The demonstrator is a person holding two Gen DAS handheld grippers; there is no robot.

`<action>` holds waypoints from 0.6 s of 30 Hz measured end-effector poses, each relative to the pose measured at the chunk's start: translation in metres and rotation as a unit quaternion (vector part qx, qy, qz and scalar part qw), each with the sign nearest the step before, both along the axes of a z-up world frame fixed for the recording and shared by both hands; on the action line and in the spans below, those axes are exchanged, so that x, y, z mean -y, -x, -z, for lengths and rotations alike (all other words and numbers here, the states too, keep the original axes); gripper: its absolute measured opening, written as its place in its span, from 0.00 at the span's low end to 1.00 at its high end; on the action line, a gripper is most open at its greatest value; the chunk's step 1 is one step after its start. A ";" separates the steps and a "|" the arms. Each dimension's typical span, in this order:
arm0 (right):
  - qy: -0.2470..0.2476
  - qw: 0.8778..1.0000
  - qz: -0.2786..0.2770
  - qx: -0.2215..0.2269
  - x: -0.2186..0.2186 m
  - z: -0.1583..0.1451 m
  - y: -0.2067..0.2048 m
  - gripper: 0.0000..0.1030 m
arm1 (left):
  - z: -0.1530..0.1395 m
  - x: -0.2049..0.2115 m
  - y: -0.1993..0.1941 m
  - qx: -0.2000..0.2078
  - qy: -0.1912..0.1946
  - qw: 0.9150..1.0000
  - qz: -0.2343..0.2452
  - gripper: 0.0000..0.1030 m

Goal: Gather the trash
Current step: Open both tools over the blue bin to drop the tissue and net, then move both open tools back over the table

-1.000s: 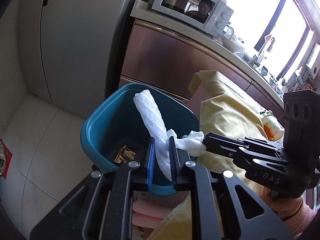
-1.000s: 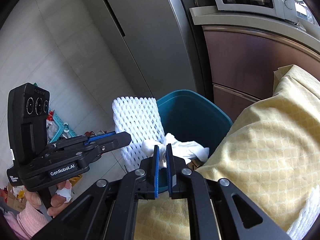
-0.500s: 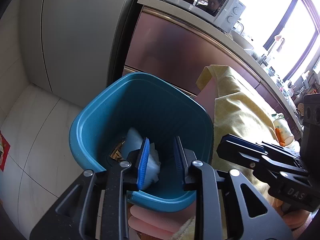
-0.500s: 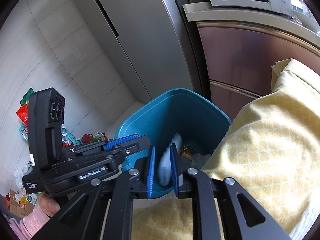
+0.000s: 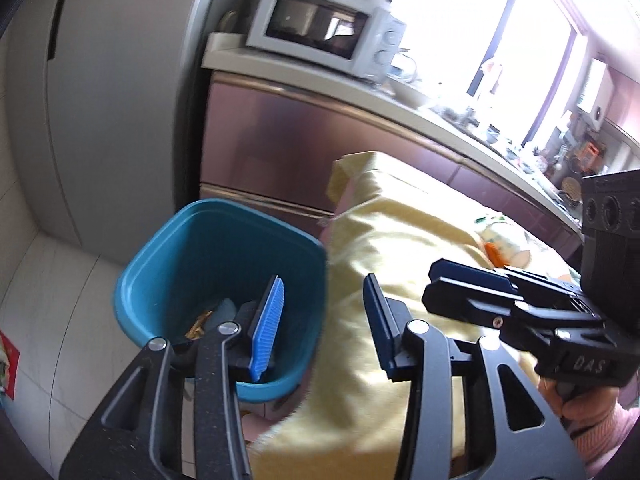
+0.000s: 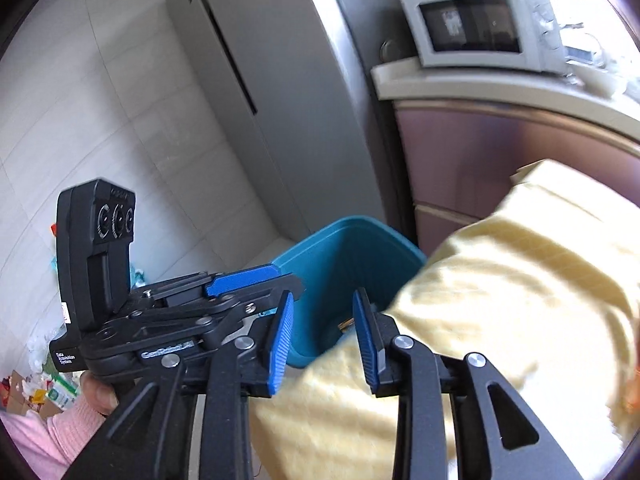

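Teal bin (image 5: 224, 268): foam net and tissue you held a second ago are dropped in.
Left gripper (image 5: 324, 316): jaws just spread, empty.
Right gripper (image 6: 322, 334): likewise parted, empty.
Next: you can fetch more trash.

The teal bin's (image 5: 192, 248) contents are mostly hidden behind the left gripper's fingers (image 5: 268, 320), lower centre. Countertop clutter (image 5: 532, 152) at upper right blurs beyond telling, and the microwave's (image 6: 476, 28) door shows nothing readable.

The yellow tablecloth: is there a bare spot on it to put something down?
Yes. The yellow tablecloth lies bare from its corner beside the blue bin back toward the cup. Past the cup, the counter under the window is crowded with small things. Both the left gripper and the right gripper are open and empty.
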State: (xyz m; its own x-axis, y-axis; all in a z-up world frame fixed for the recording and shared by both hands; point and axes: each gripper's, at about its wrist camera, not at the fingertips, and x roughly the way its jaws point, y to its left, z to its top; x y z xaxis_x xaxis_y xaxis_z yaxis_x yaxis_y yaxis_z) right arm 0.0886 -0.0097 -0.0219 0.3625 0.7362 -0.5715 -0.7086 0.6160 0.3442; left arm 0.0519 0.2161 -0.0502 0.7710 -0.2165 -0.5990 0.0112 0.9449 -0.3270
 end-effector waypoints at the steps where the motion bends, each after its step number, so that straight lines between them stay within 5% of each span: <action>1: -0.003 1.000 0.006 0.003 0.011 -0.003 0.001 0.32 | -0.003 0.007 0.002 0.004 0.002 1.000 0.012 0.43; 11: -0.019 0.991 0.135 0.001 0.131 -0.006 0.008 0.38 | -0.012 0.089 0.005 0.001 0.029 0.991 0.131 0.51; 18: -0.024 0.974 0.227 -0.013 0.210 0.008 0.010 0.39 | 0.003 0.132 -0.012 -0.029 0.035 0.985 0.167 0.59</action>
State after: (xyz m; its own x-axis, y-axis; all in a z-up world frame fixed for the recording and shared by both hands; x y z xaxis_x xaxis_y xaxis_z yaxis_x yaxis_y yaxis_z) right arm 0.0789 -0.2192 -0.0303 0.6422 0.5297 -0.5541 -0.3574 0.8464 0.3949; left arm 0.0642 0.0842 -0.0535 0.6156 -0.4944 -0.6137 0.2964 0.8668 -0.4011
